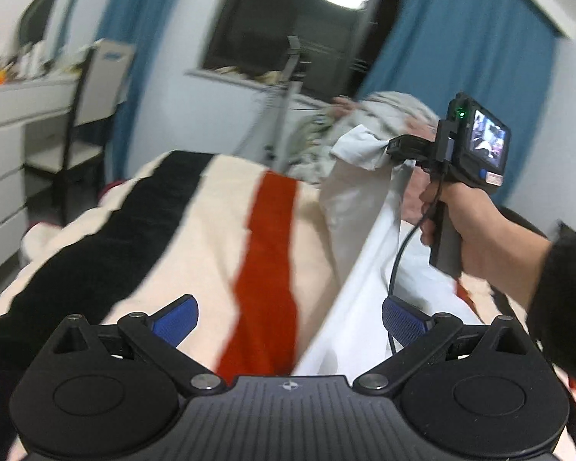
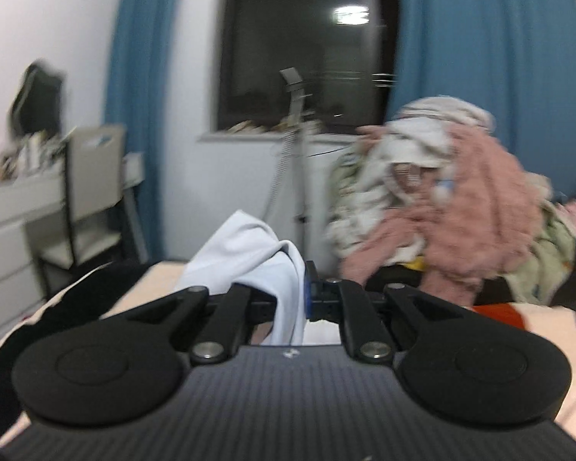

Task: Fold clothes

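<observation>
A white garment point(image 1: 357, 238) hangs lifted above the bed, stretched from the right gripper point(image 1: 391, 150) down to the lower middle of the left wrist view. That right gripper, held by a hand point(image 1: 468, 226), is shut on the garment's top corner. In the right wrist view the same white garment point(image 2: 257, 253) bunches up between the closed fingers of the right gripper point(image 2: 301, 288). My left gripper point(image 1: 290, 319) is open, its blue pads point(image 1: 176, 319) wide apart, with the cloth's lower edge just inside the right pad and nothing pinched.
A cream blanket with black and red stripes point(image 1: 196, 230) covers the bed. A heap of clothes point(image 2: 441, 196), pink and pale, is piled at the far right. A chair point(image 1: 92, 115) and white desk point(image 1: 15, 115) stand at the left. A grey stand point(image 2: 295, 146) rises before the dark window.
</observation>
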The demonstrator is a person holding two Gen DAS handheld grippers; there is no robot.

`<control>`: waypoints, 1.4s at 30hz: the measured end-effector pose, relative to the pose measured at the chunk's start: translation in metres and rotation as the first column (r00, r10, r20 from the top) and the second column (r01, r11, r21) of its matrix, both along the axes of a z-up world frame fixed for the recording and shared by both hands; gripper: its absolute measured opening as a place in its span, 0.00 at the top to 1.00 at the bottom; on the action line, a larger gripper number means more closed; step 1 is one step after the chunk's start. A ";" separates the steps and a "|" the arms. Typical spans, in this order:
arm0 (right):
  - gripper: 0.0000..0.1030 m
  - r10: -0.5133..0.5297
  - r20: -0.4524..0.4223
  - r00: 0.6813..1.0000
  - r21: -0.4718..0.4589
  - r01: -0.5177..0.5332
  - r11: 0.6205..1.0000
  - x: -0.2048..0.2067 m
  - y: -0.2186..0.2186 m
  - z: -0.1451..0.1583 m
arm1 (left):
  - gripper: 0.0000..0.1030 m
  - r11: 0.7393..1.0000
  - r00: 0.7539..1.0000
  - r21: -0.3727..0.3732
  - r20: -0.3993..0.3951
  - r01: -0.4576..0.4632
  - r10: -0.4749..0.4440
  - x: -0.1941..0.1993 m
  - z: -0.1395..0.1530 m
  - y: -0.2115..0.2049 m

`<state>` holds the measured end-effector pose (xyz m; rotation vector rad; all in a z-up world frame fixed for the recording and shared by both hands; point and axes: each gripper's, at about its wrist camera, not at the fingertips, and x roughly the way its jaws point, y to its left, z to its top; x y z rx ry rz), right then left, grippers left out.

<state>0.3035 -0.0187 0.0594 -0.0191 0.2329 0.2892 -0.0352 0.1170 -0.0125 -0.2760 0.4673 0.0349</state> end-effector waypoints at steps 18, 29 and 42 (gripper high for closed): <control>0.12 -0.164 -0.261 0.951 0.165 0.211 0.963 0.034 -0.157 -0.107 | 0.00 0.979 0.978 0.097 -0.122 0.181 -0.169 0.055 -0.048 -0.044; 0.12 -0.109 -0.188 0.976 0.121 0.133 0.984 -0.153 -0.175 -0.030 | 0.00 0.979 0.972 -0.004 -0.115 0.204 -0.203 0.021 -0.026 -0.039; 0.12 -0.136 -0.254 0.957 0.257 0.203 0.945 -0.378 -0.229 -0.018 | 0.06 0.995 0.952 -0.094 -0.300 0.035 -0.061 -0.012 -0.024 -0.001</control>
